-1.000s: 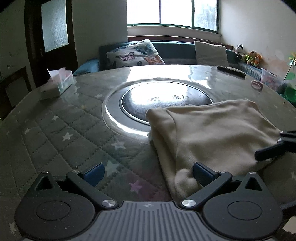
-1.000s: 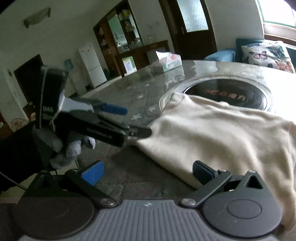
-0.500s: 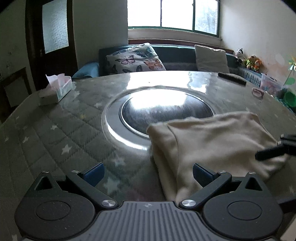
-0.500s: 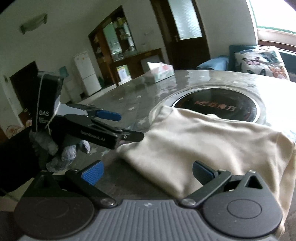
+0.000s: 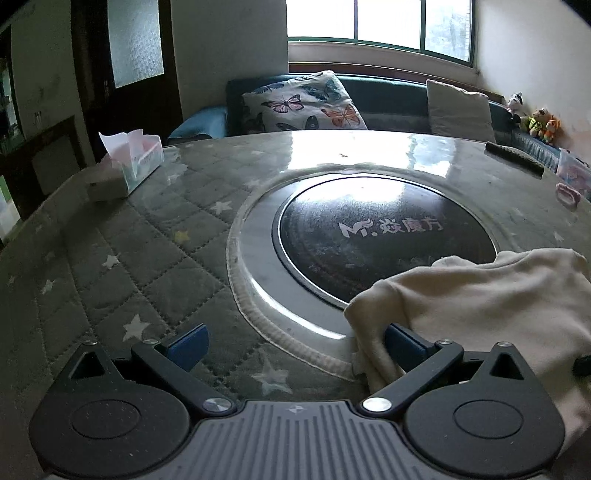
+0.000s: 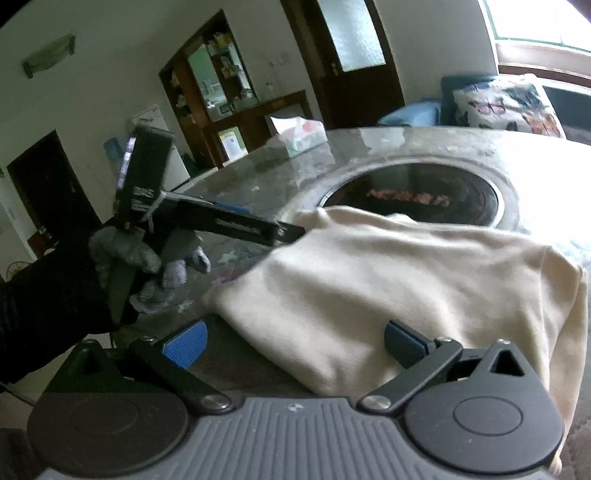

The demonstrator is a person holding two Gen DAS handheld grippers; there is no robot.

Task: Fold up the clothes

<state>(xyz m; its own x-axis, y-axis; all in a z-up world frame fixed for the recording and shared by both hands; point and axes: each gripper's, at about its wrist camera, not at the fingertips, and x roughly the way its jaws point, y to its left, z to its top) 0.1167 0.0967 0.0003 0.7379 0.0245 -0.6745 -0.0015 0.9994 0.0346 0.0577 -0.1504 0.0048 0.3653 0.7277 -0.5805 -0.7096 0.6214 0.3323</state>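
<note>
Left gripper (image 5: 293,345) now nearer garment (image 5: 480,295), tissues in box (image 5: 127,168)

Round table (image 5: 122,266) with a quilted, star-patterned cover under a clear sheet; a dark circular cooktop (image 5: 384,236) with white lettering is set in its centre, ahead of the tool. Tissue box (image 5: 127,168) at the far left, on the table edge. Beyond the table, a butterfly-print cushion (image 5: 304,105) and a plain cushion (image 5: 458,109) on a dark sofa beneath a window (image 5: 380,22). Small stuffed toys (image 5: 535,120) at far right. Dark remote (image 5: 513,157) at right on the table.
</note>
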